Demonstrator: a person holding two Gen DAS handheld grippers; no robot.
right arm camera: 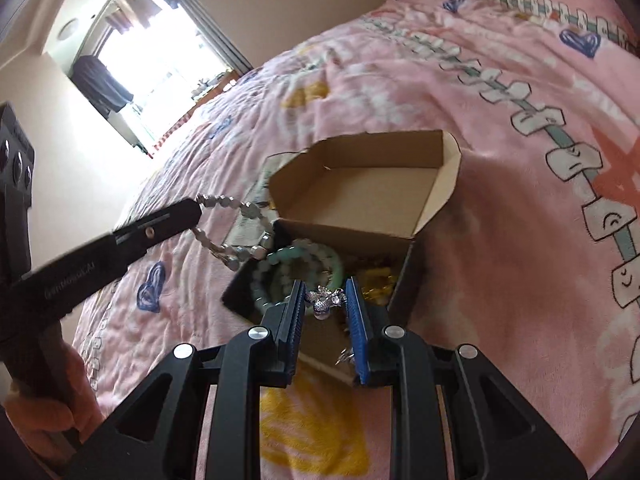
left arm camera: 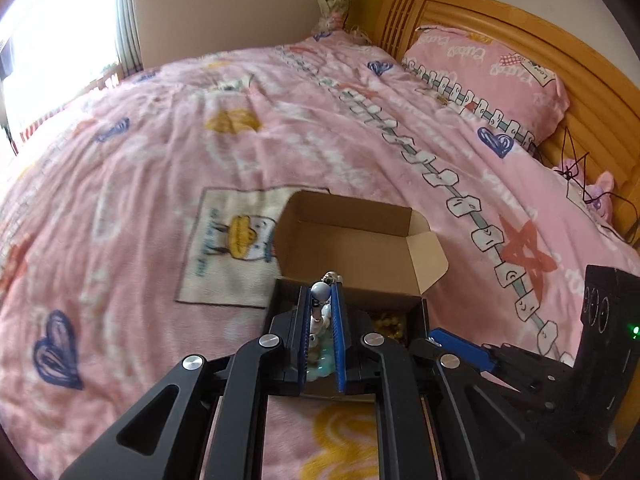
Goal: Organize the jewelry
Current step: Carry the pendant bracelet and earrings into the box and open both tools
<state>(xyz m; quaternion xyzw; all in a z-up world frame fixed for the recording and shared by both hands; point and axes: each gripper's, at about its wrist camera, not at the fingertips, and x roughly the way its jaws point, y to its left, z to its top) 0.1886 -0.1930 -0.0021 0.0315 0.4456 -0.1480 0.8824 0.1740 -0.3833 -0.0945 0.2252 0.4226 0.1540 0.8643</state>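
Left gripper: my jaws pinch a grey-white beaded bracelet.
Box: open brown cardboard carton on pink blanket.

- A pink bedspread covers the bed, printed with blue hearts, yellow shapes, red stars and a cartoon panel.
- A pink pillow with matching print lies against the orange wooden headboard.
- A small pink plush toy sits near the headboard, with black cords running beside it.
- A pale fabric bundle stands at the bed's far corner against the beige wall.
- A bright window lets in daylight; dark clothing hangs beside it.
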